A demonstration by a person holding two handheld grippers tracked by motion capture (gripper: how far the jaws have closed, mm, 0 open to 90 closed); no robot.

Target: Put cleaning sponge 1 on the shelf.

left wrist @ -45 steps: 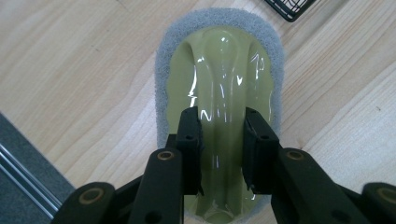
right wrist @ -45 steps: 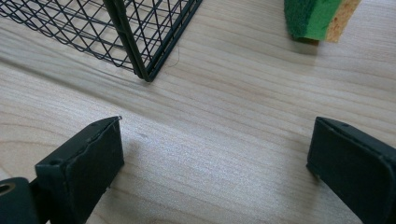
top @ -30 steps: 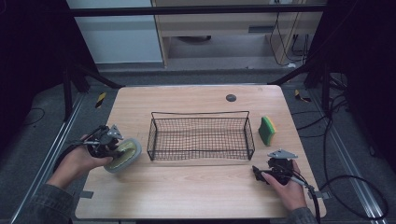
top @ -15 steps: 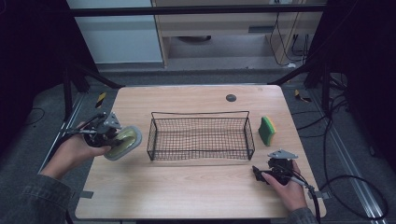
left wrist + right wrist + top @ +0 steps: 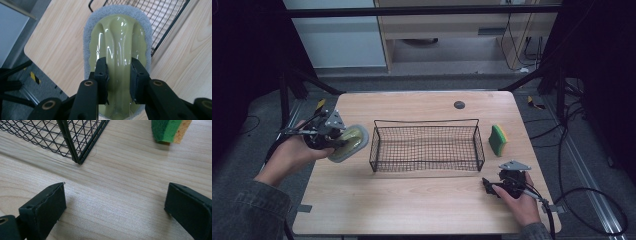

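Left tool (image 5: 334,139) with scrubber (image 5: 348,143) now higher

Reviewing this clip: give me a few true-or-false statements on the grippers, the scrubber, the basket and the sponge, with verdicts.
1. The left gripper is clamped on the scrubber by its glossy handle ridge. True.
2. The scrubber lies inside the wire basket. False: it is held in the air left of the basket.
3. The right gripper holds the green sponge. False: its jaws stand open over bare table, the sponge lying apart.
4. The sponge sits outside the basket, on its right. True.
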